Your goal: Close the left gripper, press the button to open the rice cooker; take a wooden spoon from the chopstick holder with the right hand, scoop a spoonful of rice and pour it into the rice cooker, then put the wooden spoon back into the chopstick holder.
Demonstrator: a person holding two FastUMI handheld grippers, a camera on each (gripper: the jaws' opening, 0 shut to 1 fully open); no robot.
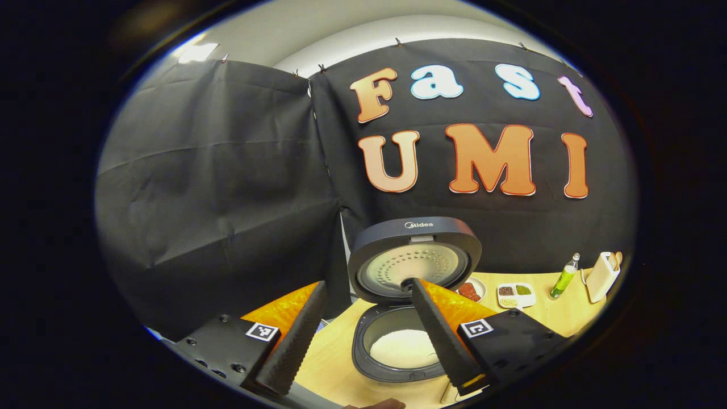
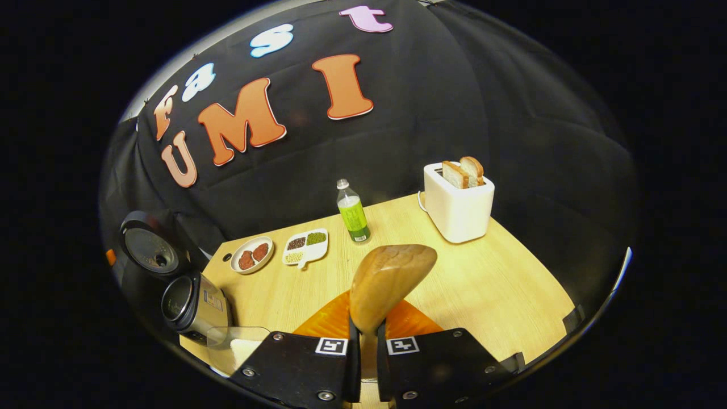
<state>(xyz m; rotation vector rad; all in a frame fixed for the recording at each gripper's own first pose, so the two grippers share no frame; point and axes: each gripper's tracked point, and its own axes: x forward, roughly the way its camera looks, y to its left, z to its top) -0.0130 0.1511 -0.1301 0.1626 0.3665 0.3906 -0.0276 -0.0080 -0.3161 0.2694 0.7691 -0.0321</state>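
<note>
Wooden table (image 2: pixel 488 284), rice cooker (image 1: pixel 406 341) open, right tool (image 2: pixel 363 341) gripping wooden spoon (image 2: pixel 386 278)

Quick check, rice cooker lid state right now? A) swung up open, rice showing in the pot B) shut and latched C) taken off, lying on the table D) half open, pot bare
A: in the left gripper view the rice cooker has its lid tipped up behind the pot, and white rice lies in the bottom.
</note>
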